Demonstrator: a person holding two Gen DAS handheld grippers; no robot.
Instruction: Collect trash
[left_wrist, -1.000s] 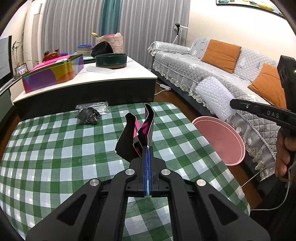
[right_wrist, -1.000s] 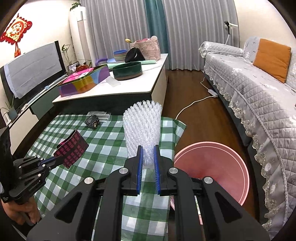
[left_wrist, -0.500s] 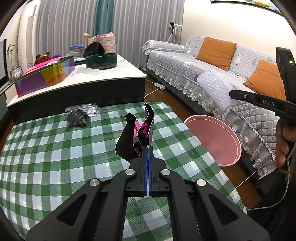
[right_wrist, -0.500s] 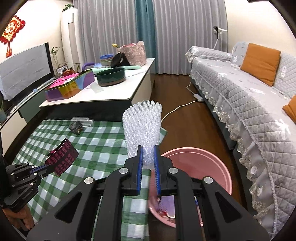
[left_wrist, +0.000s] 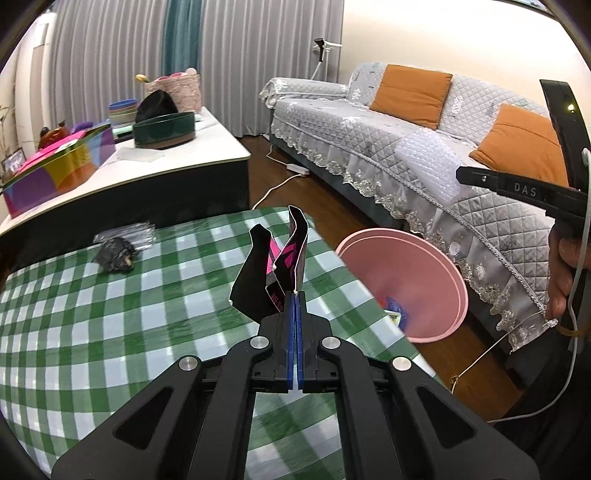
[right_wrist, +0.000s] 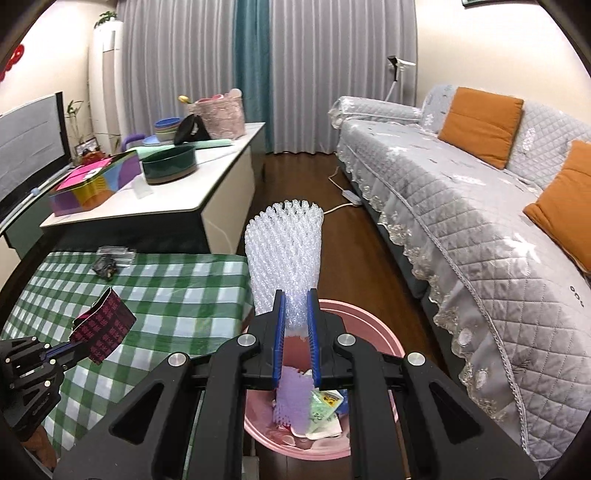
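My left gripper (left_wrist: 294, 295) is shut on a torn black and pink wrapper (left_wrist: 273, 269) and holds it above the green checked table (left_wrist: 110, 325), near its right edge. It also shows in the right wrist view (right_wrist: 101, 325). My right gripper (right_wrist: 295, 328) is shut on a white foam net sleeve (right_wrist: 284, 251) and holds it over the pink bin (right_wrist: 369, 332), which has several pieces of trash inside. The bin (left_wrist: 406, 280) stands on the floor right of the table. A crumpled black wrapper (left_wrist: 112, 254) lies at the table's far edge.
A clear plastic packet (left_wrist: 129, 232) lies behind the black wrapper. A low white table (right_wrist: 177, 192) with a colourful box, a dark green bowl and a basket stands beyond. A grey sofa (right_wrist: 480, 229) with orange cushions runs along the right. A power strip cable lies on the wood floor.
My right gripper has carried the foam net from above the table's right edge to over the pink bin. My left gripper has moved right toward the bin with its wrapper.
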